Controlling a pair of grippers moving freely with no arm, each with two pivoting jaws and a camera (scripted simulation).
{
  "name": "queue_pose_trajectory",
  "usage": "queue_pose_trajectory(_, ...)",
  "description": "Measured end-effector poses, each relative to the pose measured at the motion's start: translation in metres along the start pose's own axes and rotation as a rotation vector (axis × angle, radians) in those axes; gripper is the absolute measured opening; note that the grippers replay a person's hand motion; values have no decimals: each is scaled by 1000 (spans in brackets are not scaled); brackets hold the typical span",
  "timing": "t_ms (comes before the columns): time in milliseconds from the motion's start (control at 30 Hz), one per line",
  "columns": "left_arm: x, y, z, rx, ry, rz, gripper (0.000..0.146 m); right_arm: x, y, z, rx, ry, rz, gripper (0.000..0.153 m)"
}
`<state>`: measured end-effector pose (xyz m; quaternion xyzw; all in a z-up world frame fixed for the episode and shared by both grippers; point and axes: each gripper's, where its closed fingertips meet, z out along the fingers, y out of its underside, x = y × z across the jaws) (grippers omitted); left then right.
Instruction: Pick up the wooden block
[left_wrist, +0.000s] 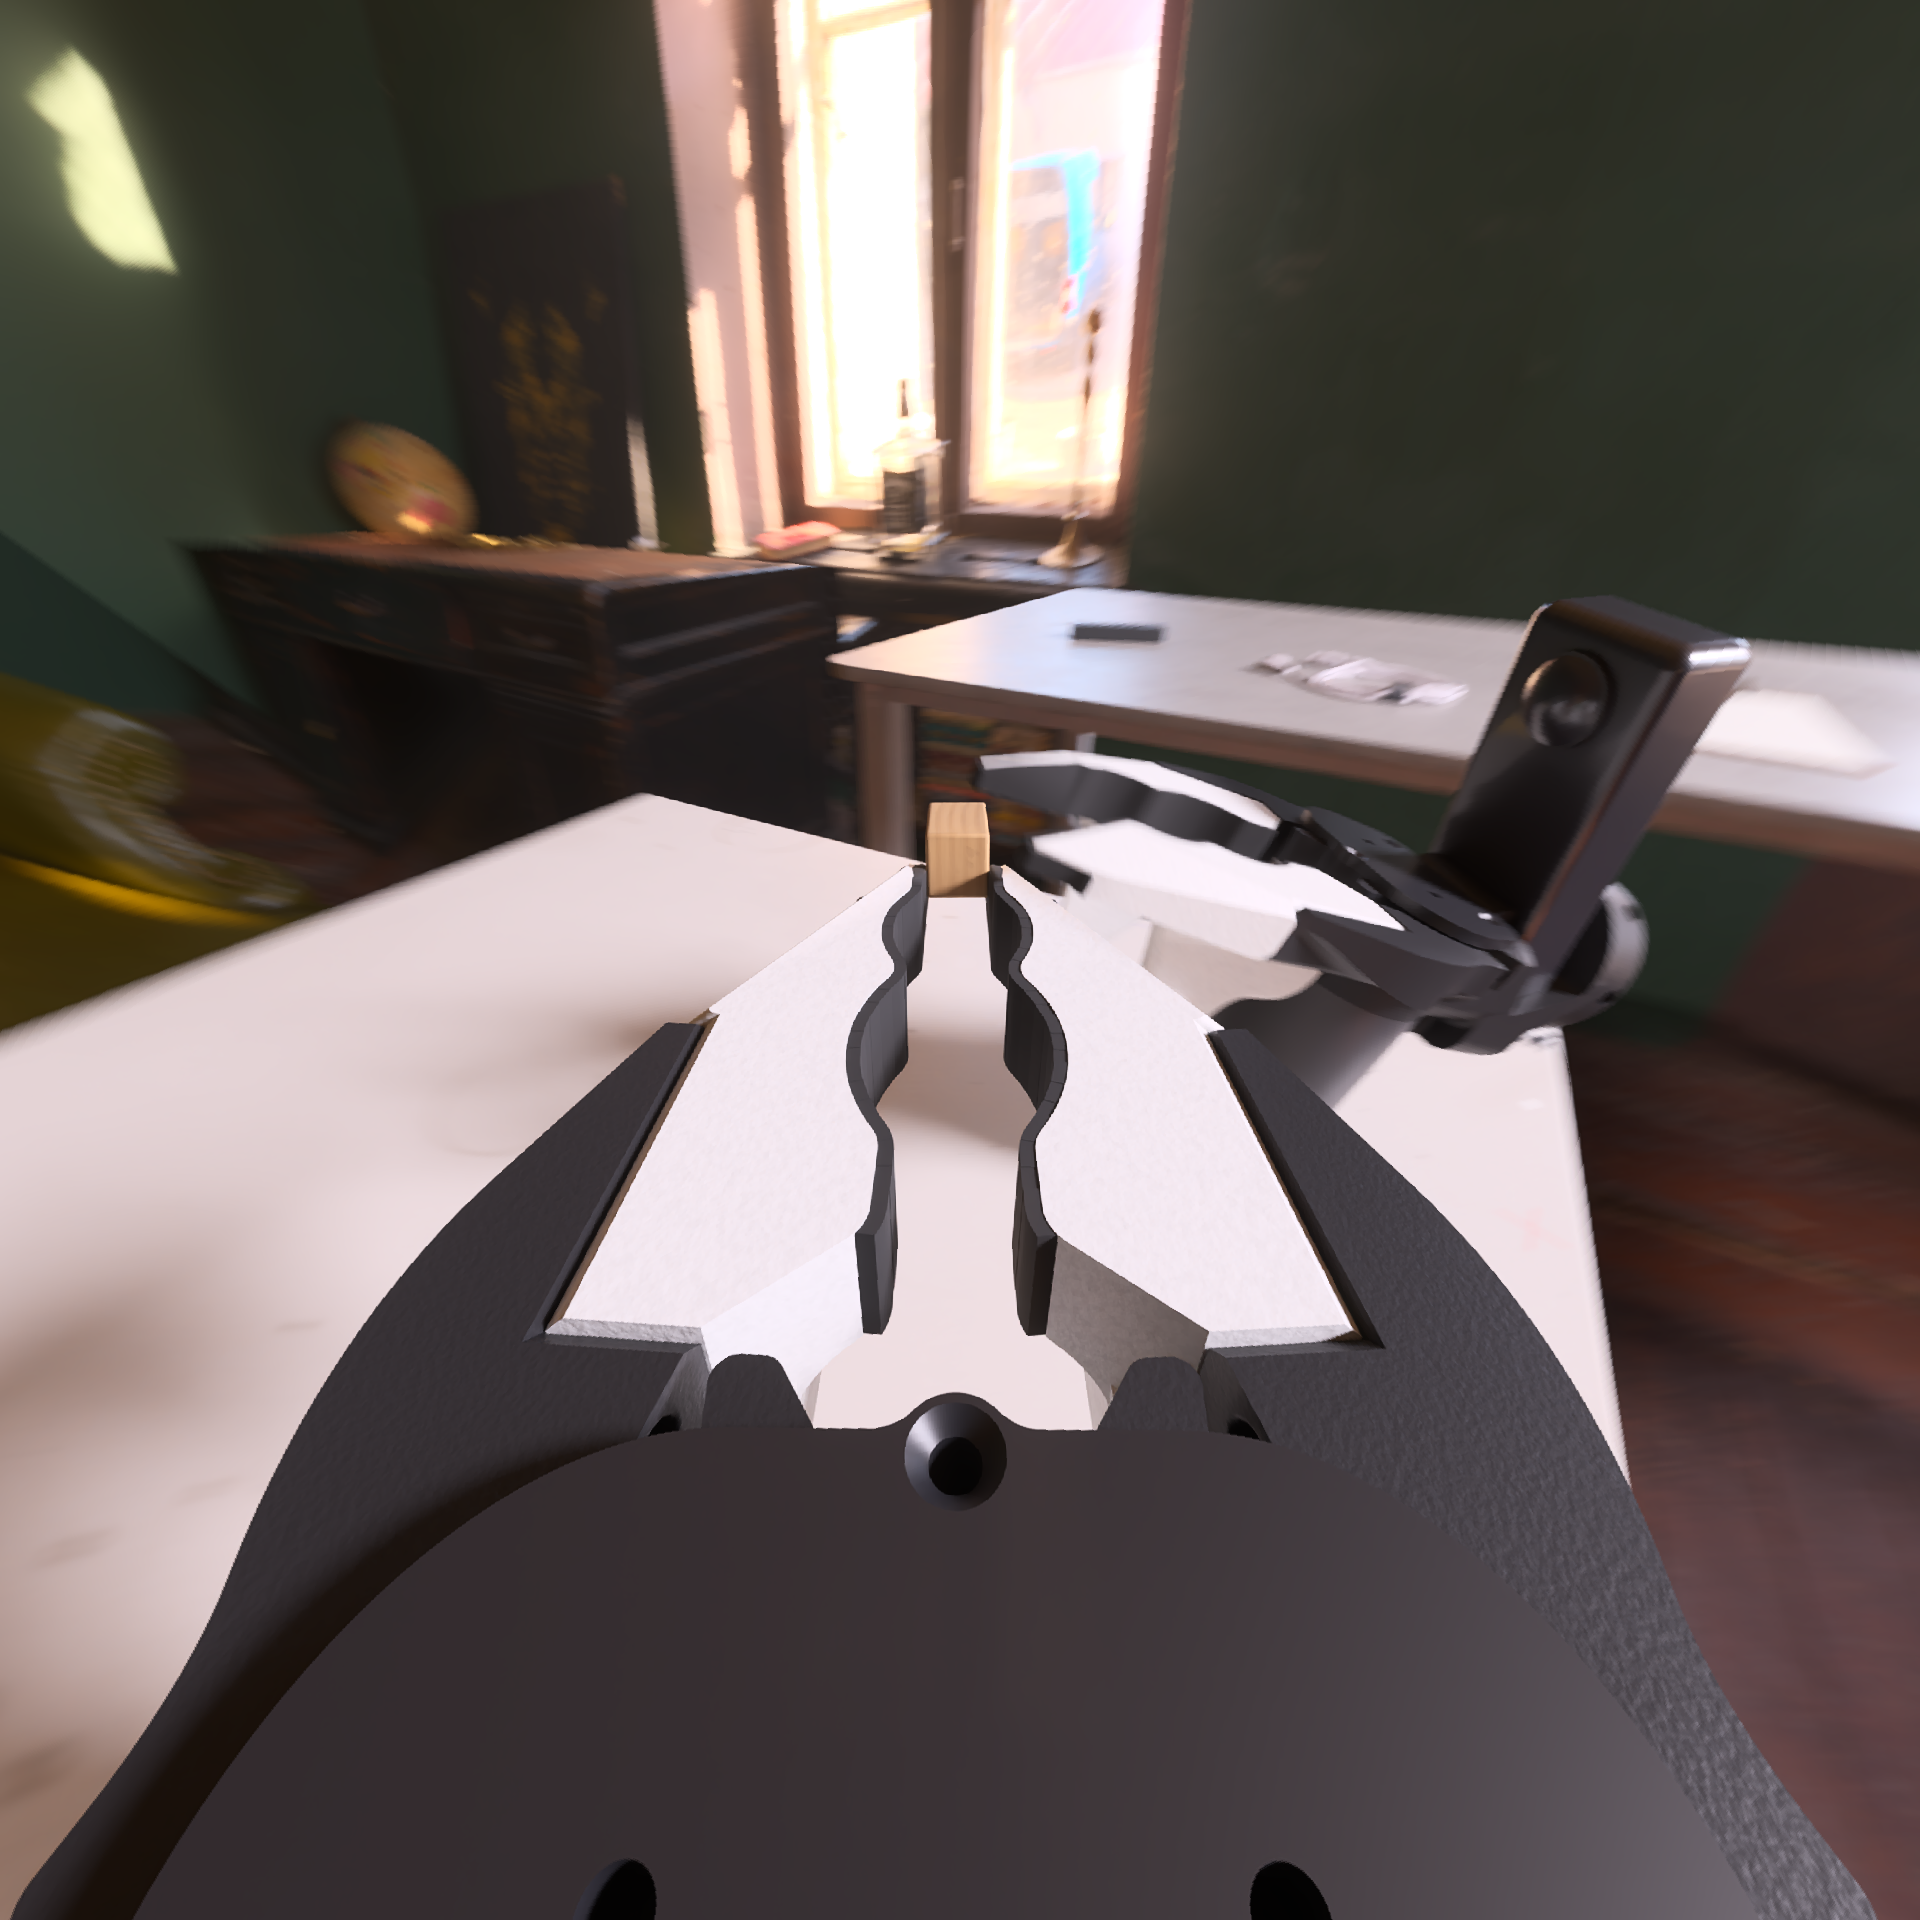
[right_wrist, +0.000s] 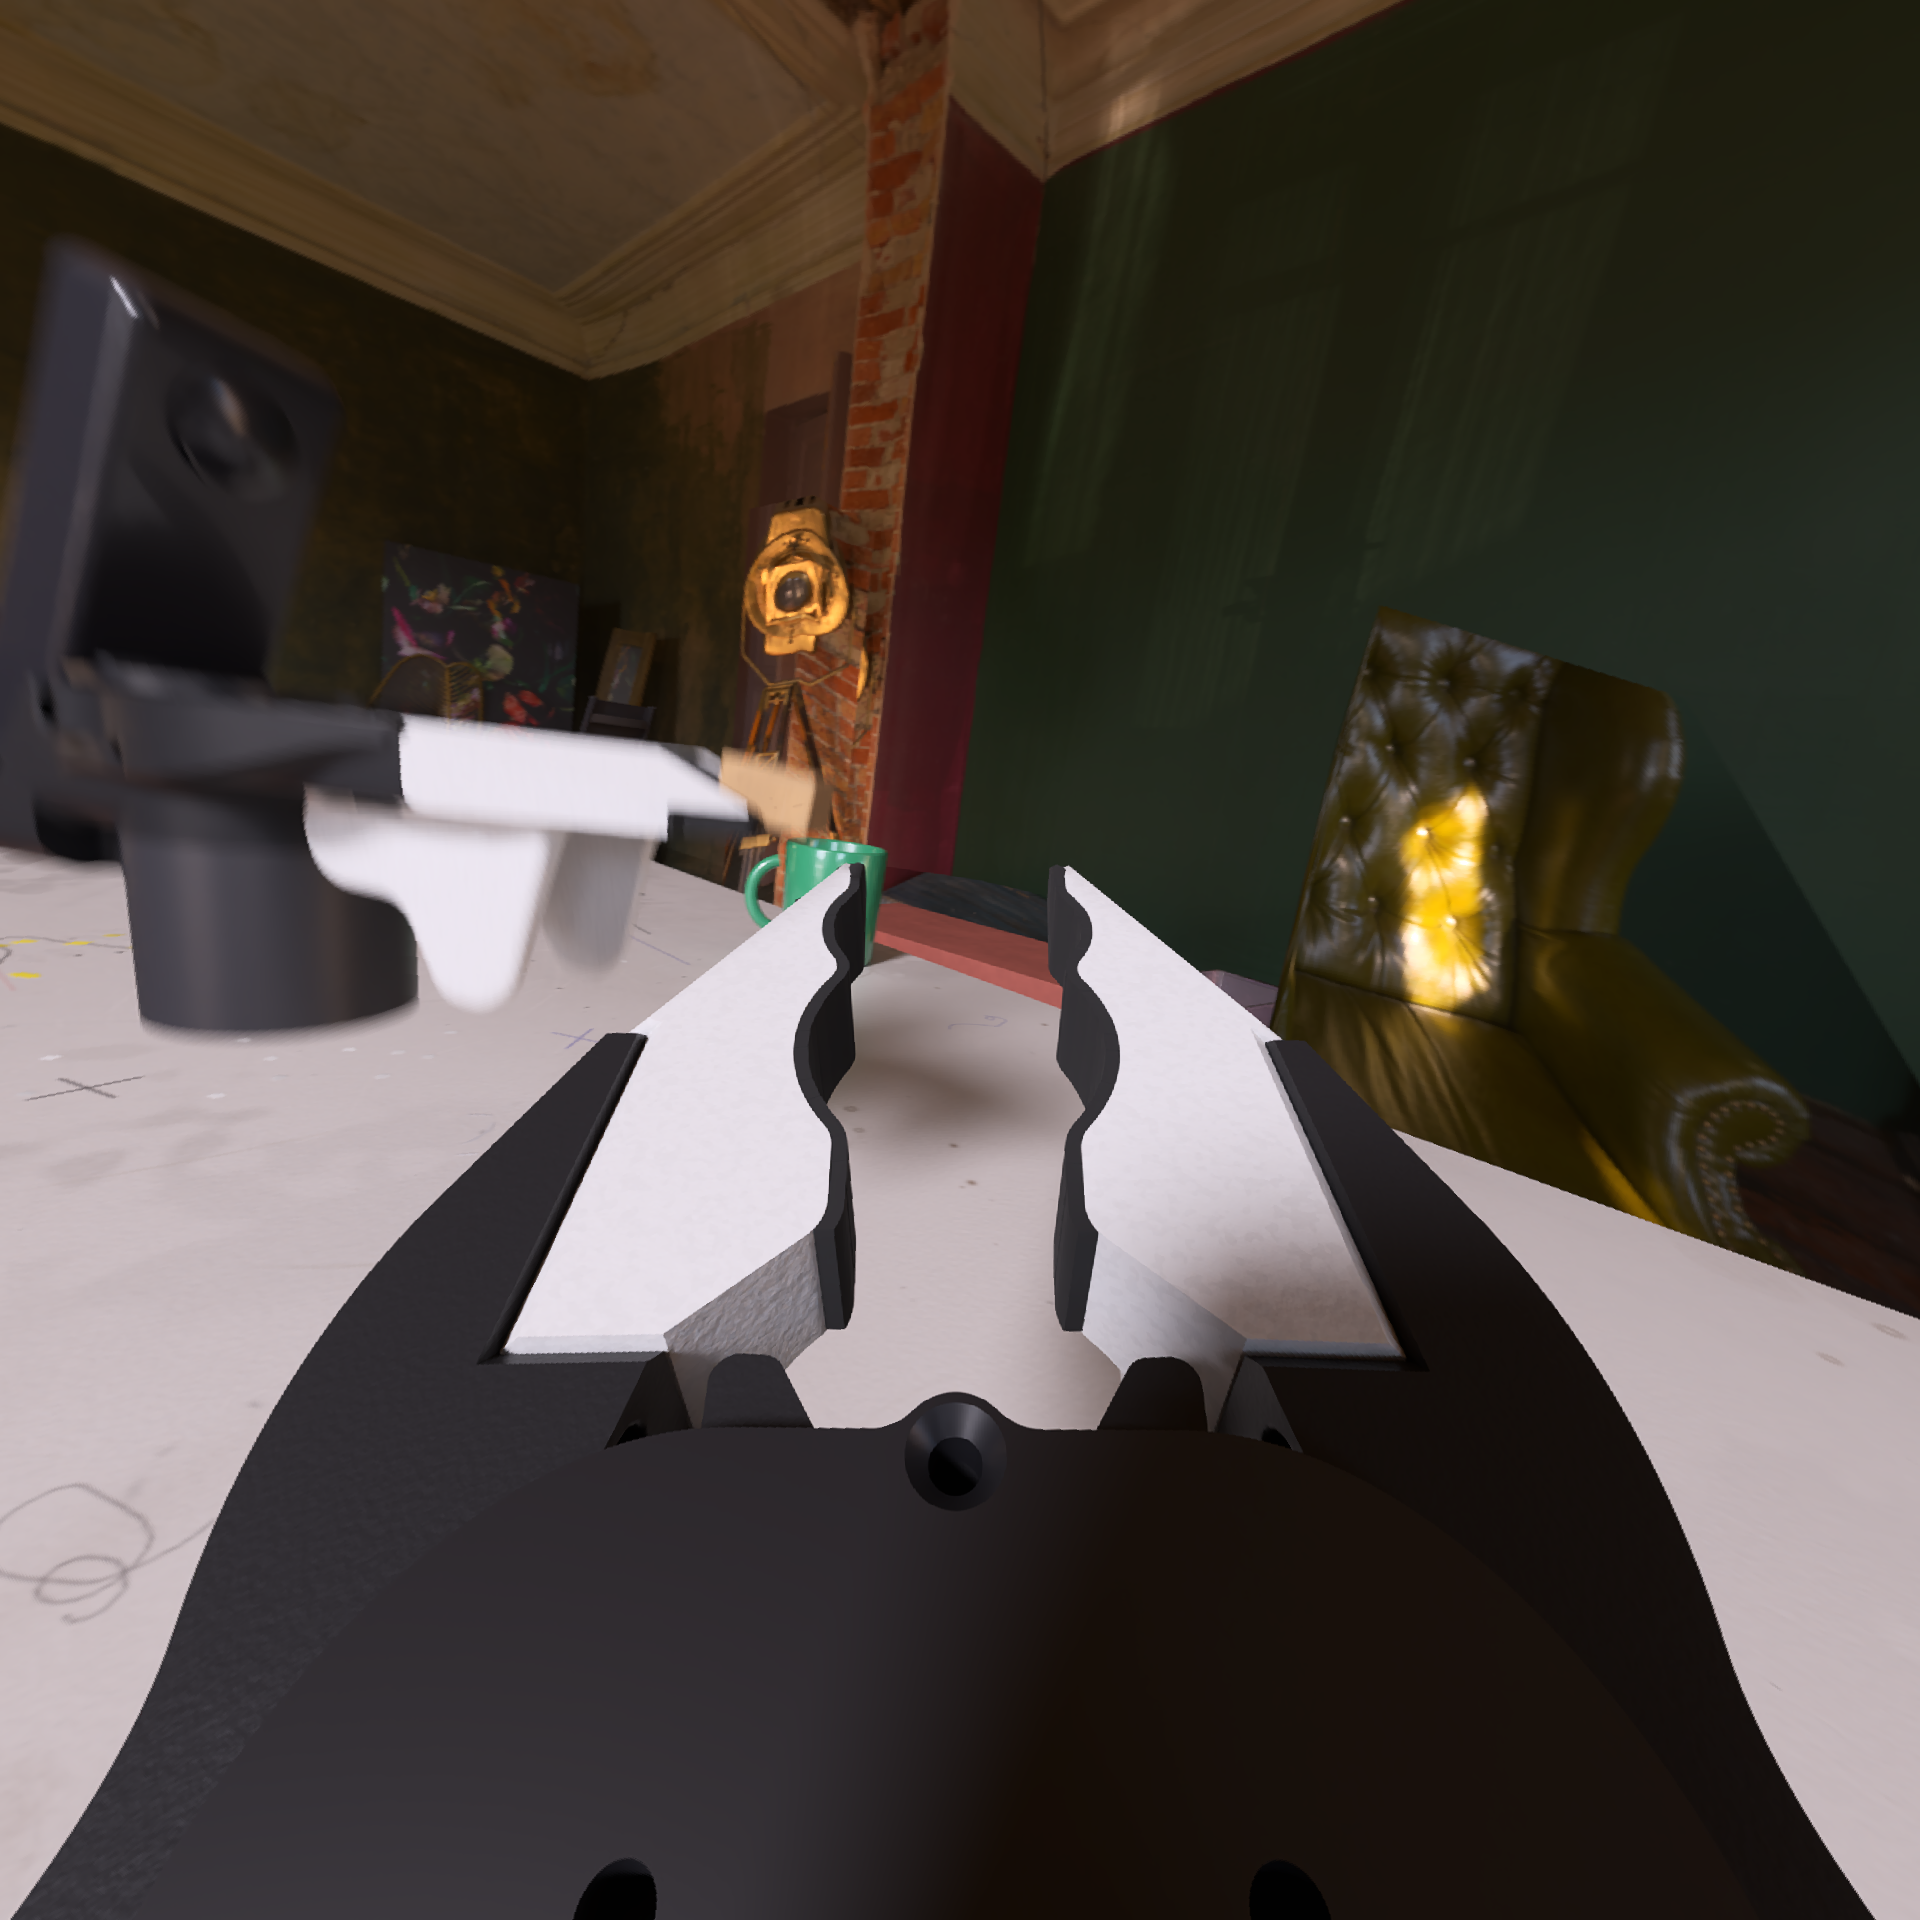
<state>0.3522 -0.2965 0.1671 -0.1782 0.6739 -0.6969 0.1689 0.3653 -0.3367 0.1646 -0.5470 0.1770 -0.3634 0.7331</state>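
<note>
The wooden block (left_wrist: 957, 847) is a small pale cube pinched between the tips of my left gripper (left_wrist: 957, 885), which is shut on it. In the right wrist view the left gripper (right_wrist: 727, 802) hangs blurred above the white table (right_wrist: 208, 1195), with the block (right_wrist: 777, 792) at its tip, clear of the surface. My right gripper (right_wrist: 956, 896) is open and empty, low over the table. In the left wrist view the right gripper (left_wrist: 1016, 821) sits just right of and behind the block, jaws apart.
A green mug (right_wrist: 821, 881) and a flat red and dark book (right_wrist: 966, 940) lie at the table's far edge. A leather armchair (right_wrist: 1507, 935) stands beyond the table's right side. A second white table (left_wrist: 1195, 691) and a dark cabinet (left_wrist: 520, 623) stand farther off.
</note>
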Motion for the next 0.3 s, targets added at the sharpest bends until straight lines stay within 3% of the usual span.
queue_pose_trajectory(67,9,23,15,31,112,-150,11,10,-2,-6,4,28,3,38)
queue_pose_trajectory(133,18,39,18,56,239,-209,11,19,-3,-11,10,58,-3,40)
queue_pose_trajectory(300,16,45,11,88,363,-378,11,20,-9,-21,56,97,-80,46)
